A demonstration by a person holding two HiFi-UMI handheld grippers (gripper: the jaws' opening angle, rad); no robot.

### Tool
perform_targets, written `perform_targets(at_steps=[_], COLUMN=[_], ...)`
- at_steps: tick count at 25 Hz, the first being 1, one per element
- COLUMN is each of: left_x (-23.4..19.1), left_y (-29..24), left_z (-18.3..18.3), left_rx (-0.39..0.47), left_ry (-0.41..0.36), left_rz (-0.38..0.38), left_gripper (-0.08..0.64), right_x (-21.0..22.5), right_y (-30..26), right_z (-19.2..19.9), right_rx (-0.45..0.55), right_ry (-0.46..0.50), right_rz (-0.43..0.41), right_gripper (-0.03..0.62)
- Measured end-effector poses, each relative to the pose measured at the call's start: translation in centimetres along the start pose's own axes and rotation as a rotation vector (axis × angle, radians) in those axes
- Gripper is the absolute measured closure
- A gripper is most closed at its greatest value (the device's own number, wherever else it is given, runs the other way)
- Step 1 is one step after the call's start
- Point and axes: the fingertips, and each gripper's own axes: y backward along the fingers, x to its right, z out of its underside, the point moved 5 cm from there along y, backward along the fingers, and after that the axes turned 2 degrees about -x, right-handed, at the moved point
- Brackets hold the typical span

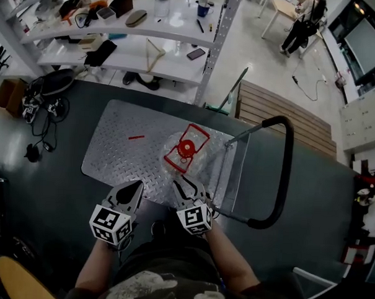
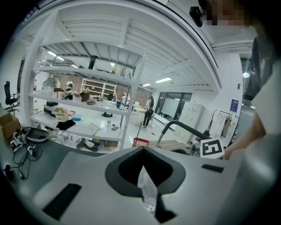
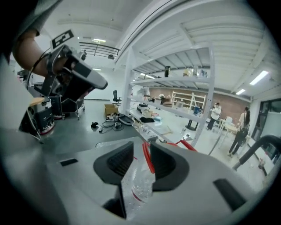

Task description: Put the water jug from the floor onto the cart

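Observation:
The clear water jug [image 1: 186, 153] with its red handle [image 1: 187, 149] stands on the cart's diamond-plate deck [image 1: 116, 143], toward the deck's right side by the black push handle [image 1: 287, 175]. My right gripper [image 1: 187, 190] hovers at the deck's near edge just short of the jug, open; in the right gripper view [image 3: 141, 147] the jug [image 3: 139, 184] and red handle [image 3: 147, 160] show through the gap, untouched. My left gripper [image 1: 126, 196] hangs beside it to the left, shut and empty; in the left gripper view [image 2: 142, 151] its tips meet.
A white shelving rack [image 1: 149, 32] loaded with small items runs along the back. Cables and gear [image 1: 43, 108] lie on the floor at left, beside a cardboard box [image 1: 7, 94]. A wooden pallet [image 1: 288, 116] sits right of the cart. A person [image 1: 301, 27] stands far off.

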Motion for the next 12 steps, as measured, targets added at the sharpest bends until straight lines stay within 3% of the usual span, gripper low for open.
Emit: perform_targets(at_steps=[7,12], left_x=[3.0,5.4], left_y=[4.9,7.1], left_z=[1.7,3.4], left_rx=[0.050,0.074], left_ry=[0.011,-0.040], left_rz=[0.074,0.142], left_gripper=[0.552,0.552], right_x=[-3.8,-6.8], right_y=[7.2,11.5], right_z=[-5.4,-6.1], right_rx=[0.170,0.220], right_ry=[-0.032,-0.048], right_rz=[0.047,0.121], right_gripper=[0.496,0.546])
